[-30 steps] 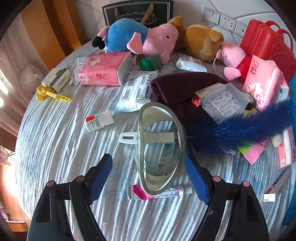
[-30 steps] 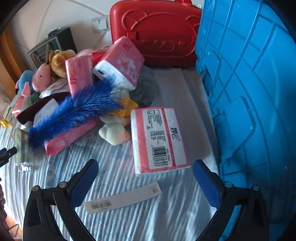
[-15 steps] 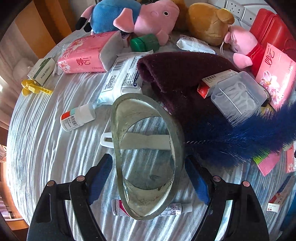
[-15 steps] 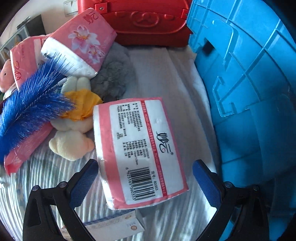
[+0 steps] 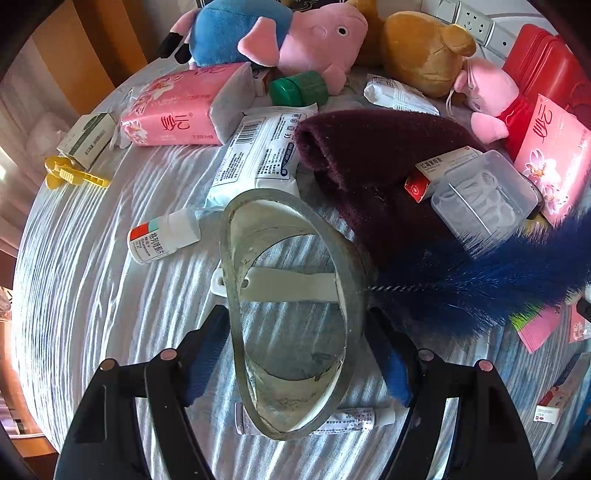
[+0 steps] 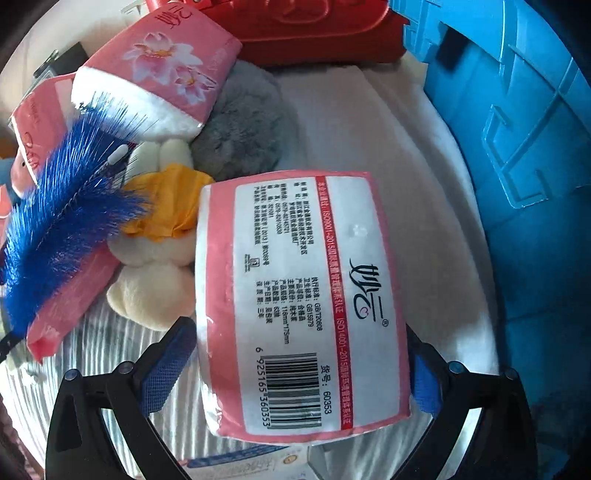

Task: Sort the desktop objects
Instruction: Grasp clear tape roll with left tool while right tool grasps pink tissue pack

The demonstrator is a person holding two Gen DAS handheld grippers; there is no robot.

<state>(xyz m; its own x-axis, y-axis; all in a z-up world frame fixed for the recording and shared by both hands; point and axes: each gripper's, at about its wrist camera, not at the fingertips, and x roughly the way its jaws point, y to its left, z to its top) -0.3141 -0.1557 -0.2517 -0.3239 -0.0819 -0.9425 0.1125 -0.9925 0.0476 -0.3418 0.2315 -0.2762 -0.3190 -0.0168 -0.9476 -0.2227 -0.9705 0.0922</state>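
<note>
A grey tape roll lies on the striped cloth over a white brush handle and a small tube. My left gripper straddles the roll and its jaws are closing; the blue pads sit right at the roll's sides without clearly pressing. In the right wrist view a pink and white tissue pack lies label up between the fingers of my right gripper. That gripper is open, and a small gap shows at each pad.
Around the roll lie a small medicine bottle, a wipes pack, a maroon cloth, a clear box and a blue brush. Plush toys line the back. A blue crate stands right of the tissue pack, with a red case behind.
Both grippers have come down over their objects: the tape roll and the tissue pack now fill the space between the fingers. The left jaws have narrowed a little.
</note>
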